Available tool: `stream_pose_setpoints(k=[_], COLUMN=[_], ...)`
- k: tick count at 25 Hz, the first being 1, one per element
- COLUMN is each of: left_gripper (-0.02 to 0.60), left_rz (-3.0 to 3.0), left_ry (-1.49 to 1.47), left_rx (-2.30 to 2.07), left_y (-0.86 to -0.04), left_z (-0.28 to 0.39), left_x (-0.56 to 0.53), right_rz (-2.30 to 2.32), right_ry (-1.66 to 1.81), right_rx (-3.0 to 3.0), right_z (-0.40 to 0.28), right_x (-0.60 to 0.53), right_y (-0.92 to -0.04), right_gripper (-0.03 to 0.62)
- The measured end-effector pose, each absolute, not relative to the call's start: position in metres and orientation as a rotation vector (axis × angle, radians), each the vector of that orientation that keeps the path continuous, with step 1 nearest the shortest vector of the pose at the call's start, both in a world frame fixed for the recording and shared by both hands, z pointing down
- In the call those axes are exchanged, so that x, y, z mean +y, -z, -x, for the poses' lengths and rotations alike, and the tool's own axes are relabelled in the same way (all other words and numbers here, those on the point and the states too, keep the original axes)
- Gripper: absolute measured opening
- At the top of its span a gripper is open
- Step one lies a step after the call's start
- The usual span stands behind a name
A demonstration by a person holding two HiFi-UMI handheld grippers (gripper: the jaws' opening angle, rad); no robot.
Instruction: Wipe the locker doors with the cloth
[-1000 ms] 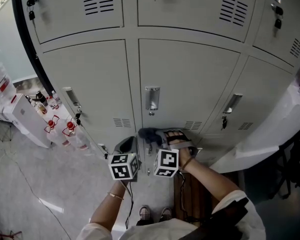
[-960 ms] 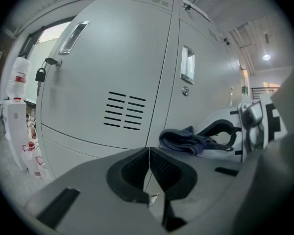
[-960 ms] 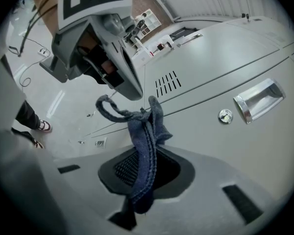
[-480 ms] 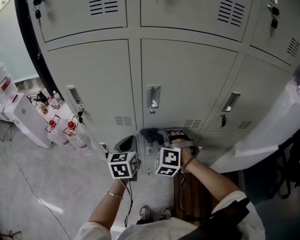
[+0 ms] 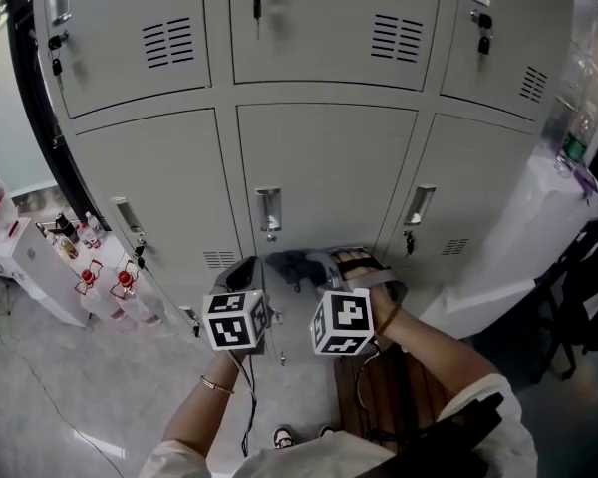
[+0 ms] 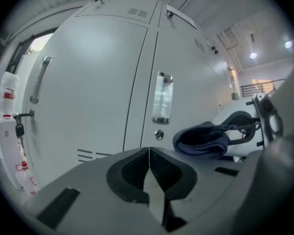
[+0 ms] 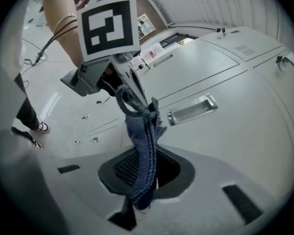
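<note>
A dark blue cloth [image 5: 292, 265] is bunched against the lower part of the middle grey locker door [image 5: 324, 167], just below and right of its metal handle [image 5: 268, 210]. My right gripper [image 5: 322, 265] is shut on it. In the right gripper view the cloth [image 7: 143, 146] stands up from between the jaws. My left gripper [image 5: 247, 272] hovers close beside it on the left, jaws shut with nothing in them [image 6: 149, 165]. From that gripper's view the cloth [image 6: 202, 138] lies to the right and the door handle [image 6: 162, 98] straight ahead.
Keys hang from locks on the neighbouring doors [image 5: 410, 238]. A low white shelf with bottles [image 5: 100, 279] stands at the left. A bulky white covered object [image 5: 533, 237] fills the right side. A wooden board [image 5: 379, 391] lies by the person's feet.
The head view has shifted, so the lockers sit further left in frame. The cloth and right gripper are now a little to the right of the handle. Both grippers stay shut.
</note>
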State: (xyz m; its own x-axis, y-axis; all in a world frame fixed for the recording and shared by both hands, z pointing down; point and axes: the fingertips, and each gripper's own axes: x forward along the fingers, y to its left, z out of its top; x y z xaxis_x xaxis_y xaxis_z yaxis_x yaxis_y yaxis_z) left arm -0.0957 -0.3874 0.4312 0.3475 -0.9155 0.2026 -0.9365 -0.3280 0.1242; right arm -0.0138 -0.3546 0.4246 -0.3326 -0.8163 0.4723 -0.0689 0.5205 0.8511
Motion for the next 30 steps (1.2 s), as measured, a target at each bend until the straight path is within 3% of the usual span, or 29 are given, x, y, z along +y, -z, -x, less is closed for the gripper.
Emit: stream_pose_setpoints(k=[19,30], left_gripper=[0.009,0.009], left_rz=[-2.682,-2.713], left_ry=[0.097,0.158], left_rx=[-1.708,-1.779], left_y=[-0.220,-0.165], left_z=[0.025,0.026], left_x=[-0.396,-0.397], right_rz=[-1.020,-1.011], right_ry=[1.198,1.324], right_rx=[-1.561,-1.451], right_z=[-0.055,-0.054], right_x=[-0.372,-0.381], right_y=[-0.201,-0.146], right_gripper=[0.042,0.042])
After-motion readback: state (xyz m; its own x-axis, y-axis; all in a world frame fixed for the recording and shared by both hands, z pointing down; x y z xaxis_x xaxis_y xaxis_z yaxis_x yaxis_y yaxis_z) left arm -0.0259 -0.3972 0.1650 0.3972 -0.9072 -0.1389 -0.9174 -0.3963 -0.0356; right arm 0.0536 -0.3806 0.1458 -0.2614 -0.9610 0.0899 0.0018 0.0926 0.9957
